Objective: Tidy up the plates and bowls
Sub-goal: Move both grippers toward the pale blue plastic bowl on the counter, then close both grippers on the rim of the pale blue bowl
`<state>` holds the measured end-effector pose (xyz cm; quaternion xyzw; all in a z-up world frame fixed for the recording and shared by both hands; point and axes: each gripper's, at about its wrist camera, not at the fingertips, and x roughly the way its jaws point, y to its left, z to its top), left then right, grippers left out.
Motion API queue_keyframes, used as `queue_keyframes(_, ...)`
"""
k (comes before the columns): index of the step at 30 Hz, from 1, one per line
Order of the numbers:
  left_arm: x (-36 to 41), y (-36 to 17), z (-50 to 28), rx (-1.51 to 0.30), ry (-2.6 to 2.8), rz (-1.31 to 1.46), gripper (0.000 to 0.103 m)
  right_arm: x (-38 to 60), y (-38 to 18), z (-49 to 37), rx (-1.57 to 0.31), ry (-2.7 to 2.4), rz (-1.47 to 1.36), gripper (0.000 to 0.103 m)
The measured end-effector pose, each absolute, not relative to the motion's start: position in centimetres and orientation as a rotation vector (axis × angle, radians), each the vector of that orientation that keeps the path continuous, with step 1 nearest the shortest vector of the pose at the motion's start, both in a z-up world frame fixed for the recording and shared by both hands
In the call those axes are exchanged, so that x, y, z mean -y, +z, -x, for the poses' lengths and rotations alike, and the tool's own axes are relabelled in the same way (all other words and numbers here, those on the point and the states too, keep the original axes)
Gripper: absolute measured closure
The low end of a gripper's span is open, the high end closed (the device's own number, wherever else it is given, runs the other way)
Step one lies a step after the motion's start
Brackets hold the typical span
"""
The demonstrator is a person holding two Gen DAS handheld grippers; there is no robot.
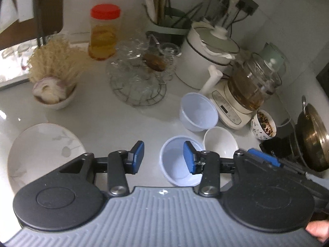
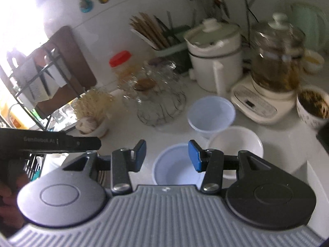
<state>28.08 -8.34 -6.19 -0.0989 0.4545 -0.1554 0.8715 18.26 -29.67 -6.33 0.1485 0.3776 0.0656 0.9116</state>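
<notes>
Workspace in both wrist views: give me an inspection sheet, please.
Surface: white countertop, glossy, crowded along the back.
Job's things: patterned plate near left; two bluish plastic bowls and a white bowl near right, all empty and upright.
Clutter: red-lidded jar, glass dishes on a wire trivet, bowl of onion, white cooker, glass kettle, wok.
Grippers: left tool open, empty; right tool open, empty.
Cables: dark cords at the wall socket.
Surroundings: white wall, rack at left.

White plate with grey leaf print, pale blue bowls, plain white bowl, red-lidded amber jar
</notes>
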Motion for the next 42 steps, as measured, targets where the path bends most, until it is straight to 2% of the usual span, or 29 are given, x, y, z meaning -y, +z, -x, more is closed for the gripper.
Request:
queue_keyframes(12,13.4,-10.3,-29.7,-0.997,-0.386,0.159,0.050,34.3,-12.2,-17.2,-0.899,0.024,-0.441,0.054)
queue_keyframes(14,13.4,-11.6,-30.2,-1.017,-0.373,0.158,0.050,34.8,-13.1,-17.2,-0.928,0.027,-0.474,0.051)
queue_keyframes(16,13.4,-12.6,-30.6,-1.029,-0.376,0.154,0.050,35.1,-14.0,-17.2,-0.932,0.055,-0.518,0.036)
queue_keyframes(24,12.9,-17.0,-32.1,-1.094,-0.341,0.169,0.051,34.6,-16.6,-18.2,-0.940,0.079,-0.566,0.038)
queue_keyframes(27,12.7,-18.0,-32.5,-1.107,-0.329,0.181,0.055,34.1,-17.3,-18.9,-0.954,0.091,-0.557,0.049)
queue_keyframes(29,12.5,-18.8,-32.8,-1.117,-0.317,0.212,0.065,34.1,-17.8,-19.3,-0.960,0.088,-0.578,0.054)
queue_keyframes(31,12.4,-19.5,-33.1,-1.133,-0.295,0.228,0.073,34.0,-18.2,-19.7,-0.965,0.069,-0.581,0.065)
queue_keyframes(34,12.2,-20.1,-33.2,-1.145,-0.300,0.266,0.077,33.6,-18.4,-20.2,-0.959,0.081,-0.556,0.068)
queue_keyframes(39,11.9,-20.5,-33.3,-1.172,-0.316,0.313,0.088,33.1,-18.8,-20.7,-0.966,0.099,-0.552,0.081)
queue_keyframes(42,11.8,-19.5,-33.2,-1.154,-0.333,0.294,0.088,32.9,-18.4,-21.0,-0.968,0.115,-0.560,0.082)
